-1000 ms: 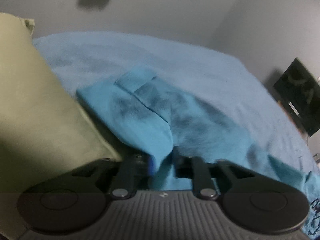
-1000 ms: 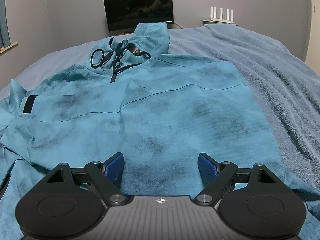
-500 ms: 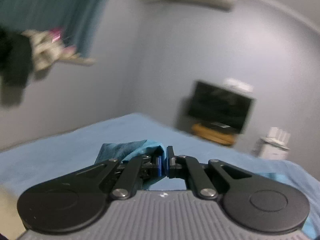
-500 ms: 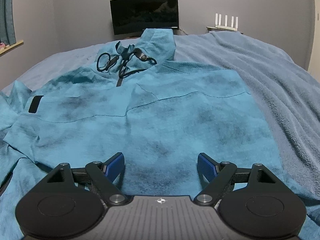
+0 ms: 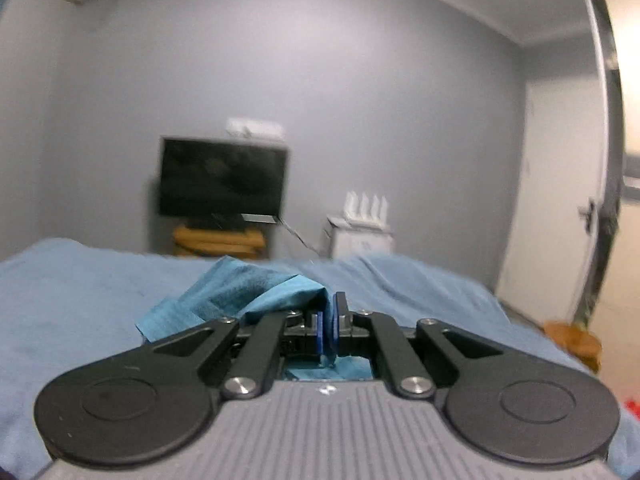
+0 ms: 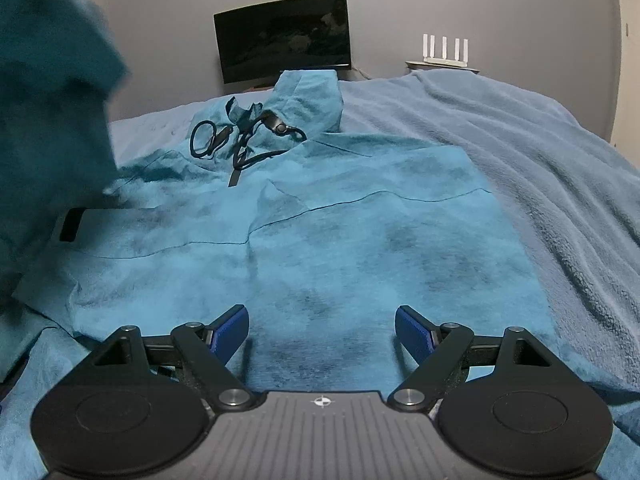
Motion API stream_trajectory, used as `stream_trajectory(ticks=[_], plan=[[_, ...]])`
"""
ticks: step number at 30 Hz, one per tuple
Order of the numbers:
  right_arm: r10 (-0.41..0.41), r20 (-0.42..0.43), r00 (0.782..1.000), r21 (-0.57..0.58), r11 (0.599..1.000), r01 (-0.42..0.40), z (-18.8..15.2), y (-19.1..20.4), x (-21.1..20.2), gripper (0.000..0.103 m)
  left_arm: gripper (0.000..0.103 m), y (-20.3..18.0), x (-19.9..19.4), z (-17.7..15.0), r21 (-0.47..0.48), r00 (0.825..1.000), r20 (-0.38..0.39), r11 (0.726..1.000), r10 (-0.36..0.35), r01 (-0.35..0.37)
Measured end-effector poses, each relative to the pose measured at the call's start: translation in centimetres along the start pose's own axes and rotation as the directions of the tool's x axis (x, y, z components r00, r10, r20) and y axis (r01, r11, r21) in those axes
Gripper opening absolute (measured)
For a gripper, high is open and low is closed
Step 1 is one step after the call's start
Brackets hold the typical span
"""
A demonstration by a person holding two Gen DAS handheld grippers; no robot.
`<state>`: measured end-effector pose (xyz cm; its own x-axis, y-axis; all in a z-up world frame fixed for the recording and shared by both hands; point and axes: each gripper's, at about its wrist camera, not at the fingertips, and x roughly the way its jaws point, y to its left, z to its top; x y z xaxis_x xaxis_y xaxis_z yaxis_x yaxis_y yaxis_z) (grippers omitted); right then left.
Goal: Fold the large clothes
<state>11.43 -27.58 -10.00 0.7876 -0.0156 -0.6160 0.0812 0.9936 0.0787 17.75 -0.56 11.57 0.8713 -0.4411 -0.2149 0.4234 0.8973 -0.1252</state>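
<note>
One sleeve (image 5: 256, 292) has risen, pinched in left gripper (image 5: 329, 322).

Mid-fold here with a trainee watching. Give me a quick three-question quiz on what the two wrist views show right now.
1. True or false: the right gripper is clamped on the teal hoodie.
2. What is pinched in the left gripper? A) blanket B) teal hoodie fabric C) drawstring
3. What dark item stands against the wall beyond the bed's blue blanket?

Key:
1. False; its jaws stand open above the cloth.
2. B.
3. A monitor.
</note>
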Motion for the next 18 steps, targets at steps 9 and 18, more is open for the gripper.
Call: stream_trajectory(ticks=[9, 18], plan=[[0.007, -0.002, 1.0, 0.022, 1.0, -0.007, 0.0, -0.5, 0.1, 0.082, 0.001, -8.6, 7.5, -11.3, 0.11, 0.953, -0.302, 0.994, 0.039, -0.006], [0.009, 0.01, 1.0, 0.047, 0.999, -0.009, 0.0, -0.9, -0.1, 0.082, 0.096, -2.3, 0.8, -10.6, -0.125, 0.949, -0.299, 0.99, -0.097, 0.061]])
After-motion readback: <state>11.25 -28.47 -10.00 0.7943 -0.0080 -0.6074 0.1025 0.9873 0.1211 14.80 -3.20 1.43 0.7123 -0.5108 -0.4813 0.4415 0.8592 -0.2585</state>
